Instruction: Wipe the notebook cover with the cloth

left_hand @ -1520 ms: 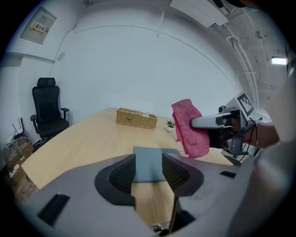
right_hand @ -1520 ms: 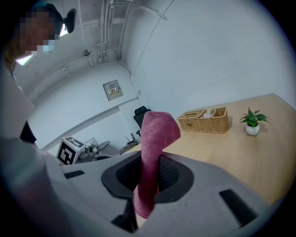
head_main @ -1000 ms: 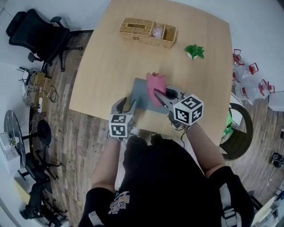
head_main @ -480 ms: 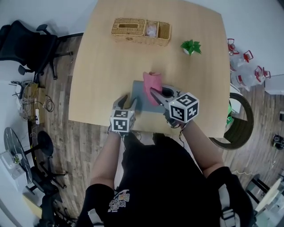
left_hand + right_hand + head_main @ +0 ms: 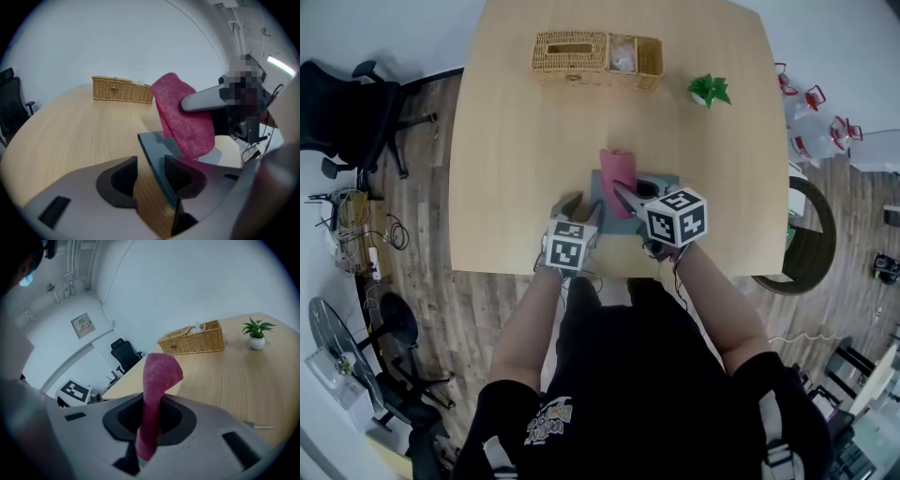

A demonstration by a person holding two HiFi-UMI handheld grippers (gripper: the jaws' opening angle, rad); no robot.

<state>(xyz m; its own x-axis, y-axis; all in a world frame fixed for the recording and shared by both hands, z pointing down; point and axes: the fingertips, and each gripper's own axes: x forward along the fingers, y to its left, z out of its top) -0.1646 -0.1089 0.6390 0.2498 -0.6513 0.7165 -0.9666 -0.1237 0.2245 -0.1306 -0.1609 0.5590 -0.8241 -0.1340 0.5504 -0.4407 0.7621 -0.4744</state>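
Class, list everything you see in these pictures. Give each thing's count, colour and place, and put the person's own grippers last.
table: 1, light wood, middle of the head view
wicker basket: 1, tan, at the table's far edge
potted plant: 1, green in a white pot, far right of the table
notebook: 1, grey, flat near the table's near edge
cloth: 1, pink, held up over the notebook
office chair: 1, black, on the floor left of the table
left gripper: 1, grey, jaws apart astride the notebook's edge
right gripper: 1, grey, jaws shut on the cloth
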